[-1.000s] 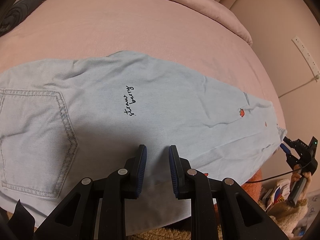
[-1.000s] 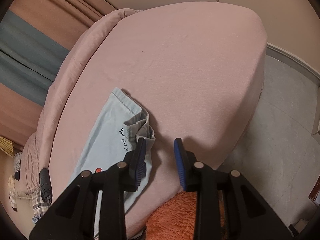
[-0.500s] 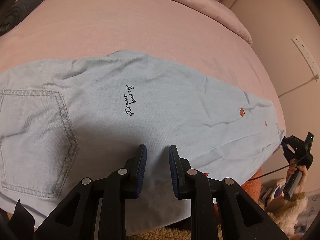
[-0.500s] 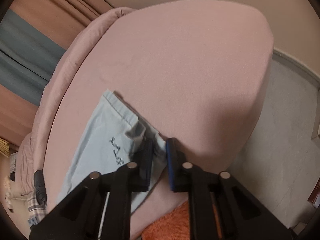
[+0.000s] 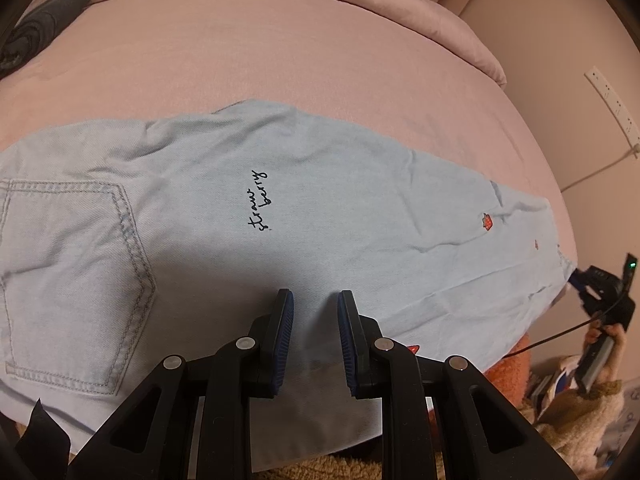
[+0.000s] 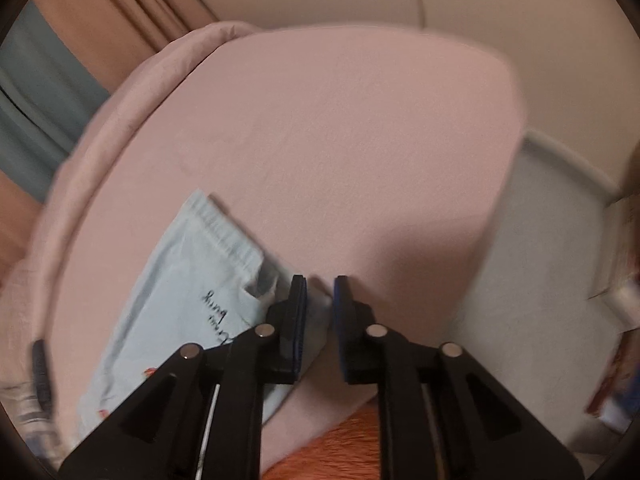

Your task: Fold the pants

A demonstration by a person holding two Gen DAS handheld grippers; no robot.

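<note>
Light blue denim pants with black "strawberry" script and small red strawberries lie folded lengthwise across a pink bed. My left gripper hovers over the near edge of the pants at mid leg, jaws slightly apart, holding nothing I can see. In the right wrist view the hem end of the pants lies at lower left. My right gripper has its jaws closed on the hem corner. It also shows in the left wrist view at the far right, at the pants' hem.
A dark grey garment lies at the bed's far left corner. An orange fluffy item sits below the bed's near edge. Grey floor lies to the right of the bed. Curtains hang behind it.
My right gripper moved onto the hem corner and closed on it; its view is now blurred by motion. The left gripper has not moved.
</note>
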